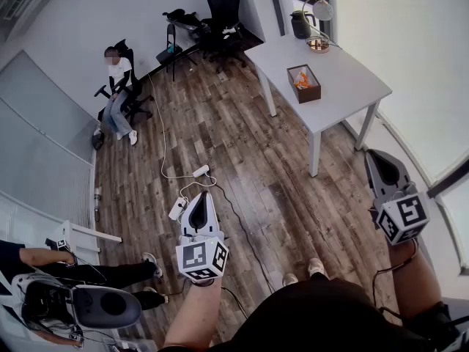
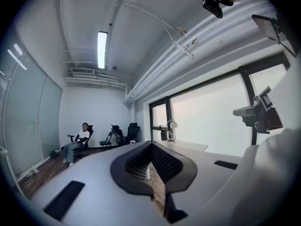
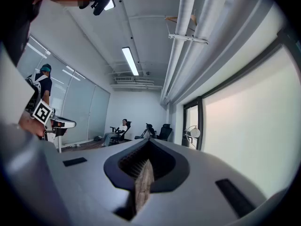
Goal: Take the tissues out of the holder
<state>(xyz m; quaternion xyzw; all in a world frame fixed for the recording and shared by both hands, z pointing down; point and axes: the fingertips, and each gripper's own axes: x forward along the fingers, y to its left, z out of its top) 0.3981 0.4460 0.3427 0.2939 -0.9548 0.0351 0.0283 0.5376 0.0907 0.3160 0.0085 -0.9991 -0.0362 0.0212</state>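
Note:
The tissue holder [image 1: 305,86], a small brown open box, stands on the white table [image 1: 344,72] at the upper right, with orange tissues [image 1: 301,80] inside. My left gripper [image 1: 201,196] is held level over the wooden floor, far short of the table, jaws shut and empty. My right gripper [image 1: 374,156] hangs at the right, near the table's front corner, also shut on nothing. In the left gripper view the left gripper [image 2: 150,144] looks toward the table [image 2: 186,146]. The right gripper [image 3: 149,142] faces the room's far end.
A lamp [image 1: 320,10] and a dark kettle [image 1: 300,24] stand at the table's far end. A power strip [image 1: 199,171] and cables lie on the floor. A person sits in a chair [image 1: 117,94] at the back left; black office chairs [image 1: 222,9] stand beyond.

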